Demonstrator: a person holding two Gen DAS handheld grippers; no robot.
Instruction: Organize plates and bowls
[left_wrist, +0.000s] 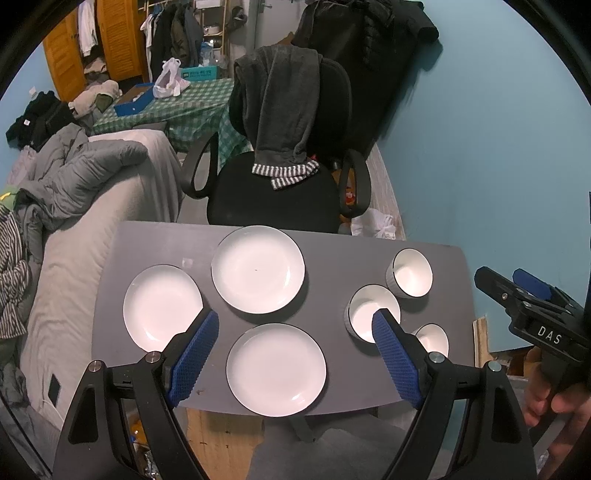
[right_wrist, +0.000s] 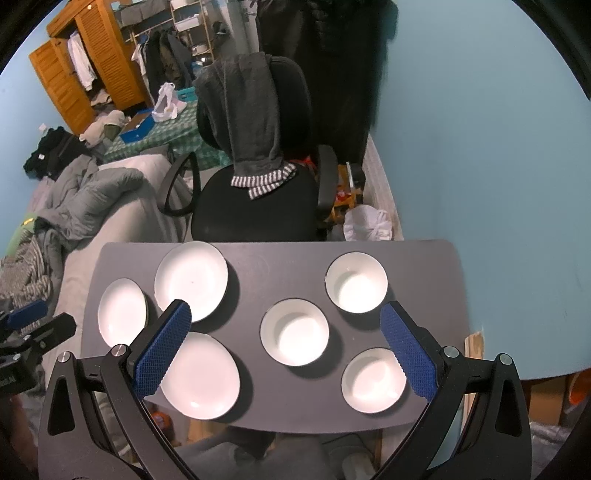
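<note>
On the grey worktop (right_wrist: 251, 273) three white plates and three white bowls are lying, all with the open side facing up; being round, they are showing no long axis.

Going from left to right in the right wrist view: the left plate (right_wrist: 122, 312) is sitting at about 9 o'clock on the worktop, the far plate (right_wrist: 191, 280) at about 11 o'clock, and the near plate (right_wrist: 201, 376) at about 7 o'clock. The middle bowl (right_wrist: 294, 331) is standing near the centre, the far bowl (right_wrist: 356, 282) at about 2 o'clock, and the near bowl (right_wrist: 373, 380) at about 5 o'clock. All are lying apart from each other.

The left gripper (left_wrist: 293, 347) is hovering above the near edge with its jaws spread wide and holding nothing; the near plate is showing between its fingers.

The right gripper (right_wrist: 286, 343) is also standing wide apart and empty; the middle bowl is appearing between its fingers, and the near bowl is partly hidden behind the right finger. A hand (left_wrist: 554, 402) is holding its handle.
</note>
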